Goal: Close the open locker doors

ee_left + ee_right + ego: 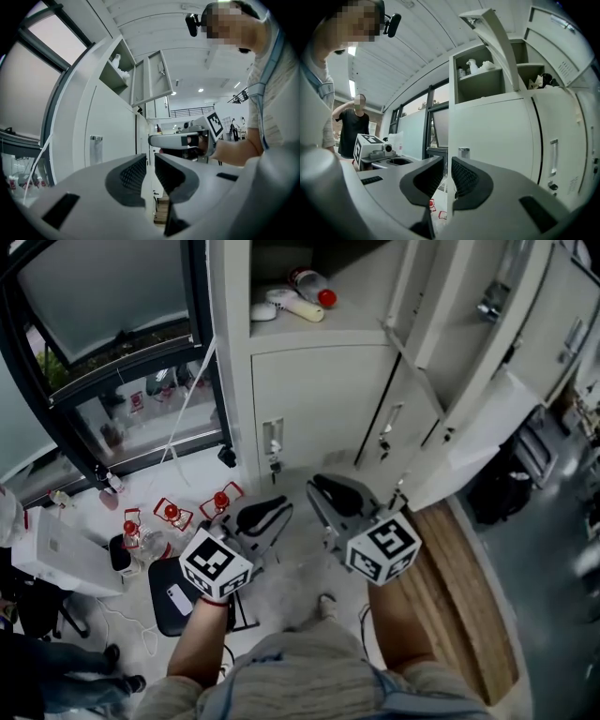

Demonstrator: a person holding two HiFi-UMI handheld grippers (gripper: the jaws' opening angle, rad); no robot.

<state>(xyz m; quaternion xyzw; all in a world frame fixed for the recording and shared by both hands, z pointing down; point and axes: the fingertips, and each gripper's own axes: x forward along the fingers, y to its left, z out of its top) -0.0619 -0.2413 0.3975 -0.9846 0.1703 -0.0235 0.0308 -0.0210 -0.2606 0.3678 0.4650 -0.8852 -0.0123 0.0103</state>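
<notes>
Locker doors (525, 334) stand open at two o'clock in the head view, beside a closed white door (319, 399). At six o'clock the left gripper (274, 510) and right gripper (322, 487) hang side by side, each with its jaws slightly spread, pinching nothing

The locker bank (234, 343) stands ahead, with the window (103, 296) to its left. A bottle (314, 287) lies in the open upper compartment (370, 296), directly above the closed lower door (319, 399). To the right, an open door (417, 362) and a second open door (502, 371) swing outward (toward the viewer). Below them a wooden board (469, 606) lies on the floor. Left of the bank a cluster of small objects (173, 514) sits on the floor. Nearer stands a stool (164, 615), phone (178, 598) on top. Before the closed door, side by side — left gripper (277, 509), right gripper (319, 487).
</notes>
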